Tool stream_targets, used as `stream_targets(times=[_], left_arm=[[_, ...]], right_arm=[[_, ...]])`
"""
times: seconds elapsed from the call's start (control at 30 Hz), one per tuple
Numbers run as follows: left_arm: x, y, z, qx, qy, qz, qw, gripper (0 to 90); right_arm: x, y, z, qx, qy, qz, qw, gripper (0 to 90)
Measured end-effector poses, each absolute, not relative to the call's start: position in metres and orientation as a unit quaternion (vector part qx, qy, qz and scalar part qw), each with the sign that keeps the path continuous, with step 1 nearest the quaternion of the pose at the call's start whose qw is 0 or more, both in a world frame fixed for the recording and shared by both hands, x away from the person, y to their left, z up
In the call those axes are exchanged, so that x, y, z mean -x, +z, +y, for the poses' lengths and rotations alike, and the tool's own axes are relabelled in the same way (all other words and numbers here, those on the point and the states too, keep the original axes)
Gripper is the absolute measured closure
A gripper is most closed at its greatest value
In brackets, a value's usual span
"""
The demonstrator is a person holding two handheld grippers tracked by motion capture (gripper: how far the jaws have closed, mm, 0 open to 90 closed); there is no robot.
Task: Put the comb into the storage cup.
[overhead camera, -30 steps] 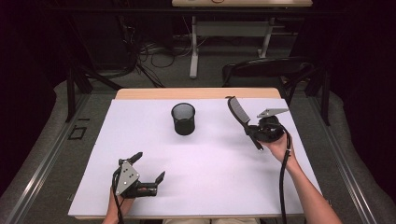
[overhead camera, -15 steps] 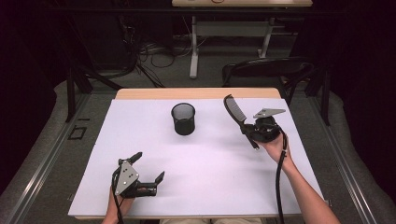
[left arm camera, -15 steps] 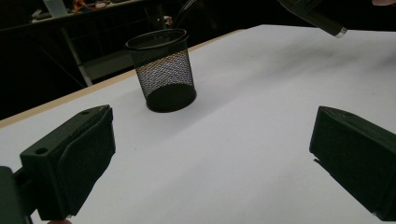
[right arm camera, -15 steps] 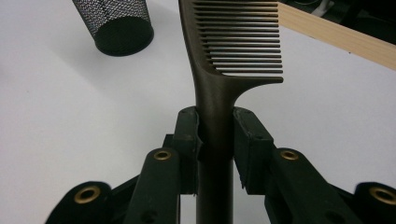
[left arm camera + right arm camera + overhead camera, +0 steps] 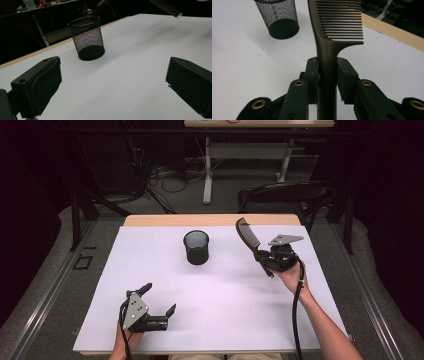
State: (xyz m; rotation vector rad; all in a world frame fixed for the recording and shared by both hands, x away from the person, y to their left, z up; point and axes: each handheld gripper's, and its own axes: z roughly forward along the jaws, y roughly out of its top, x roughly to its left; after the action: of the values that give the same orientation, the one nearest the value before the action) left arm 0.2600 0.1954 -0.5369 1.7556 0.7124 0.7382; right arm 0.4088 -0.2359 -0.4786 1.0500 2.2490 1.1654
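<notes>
**Comb clamped in the right gripper, mesh cup waiting mid-table**

The right gripper (image 5: 264, 259) is clenched on the handle of a dark comb (image 5: 247, 235). In the right gripper view the two black pads (image 5: 313, 72) press against the handle from both sides, and the comb (image 5: 338, 23) rises straight out from between them, its teeth pointing to the right of that picture. From the high view the comb slants up and to the far left from the gripper, held above the right part of the table, with the person's right hand (image 5: 292, 275) around the gripper body and a cable trailing back along the forearm.

A black mesh cup (image 5: 196, 247) stands upright on the white tabletop (image 5: 225, 305), left of the comb and well apart from it, towards the far middle of the table. It also shows at the upper left in the right gripper view (image 5: 277, 17).

The left gripper (image 5: 159, 301) sits low at the near left of the table, its jaws spread wide with nothing between them. In the left gripper view the cup (image 5: 86, 37) stands beyond the jaws, on bare white surface.
</notes>
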Motion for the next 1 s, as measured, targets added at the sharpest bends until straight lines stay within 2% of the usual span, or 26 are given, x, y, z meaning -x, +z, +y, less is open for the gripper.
stream_targets(times=[1.0], left_arm=[[-0.261,-0.537,0.196,-0.736,0.309,0.298,0.523,0.2]], right_arm=[[-0.413,-0.469,-0.210,-0.353,0.445,0.796,0.209,72.9]])
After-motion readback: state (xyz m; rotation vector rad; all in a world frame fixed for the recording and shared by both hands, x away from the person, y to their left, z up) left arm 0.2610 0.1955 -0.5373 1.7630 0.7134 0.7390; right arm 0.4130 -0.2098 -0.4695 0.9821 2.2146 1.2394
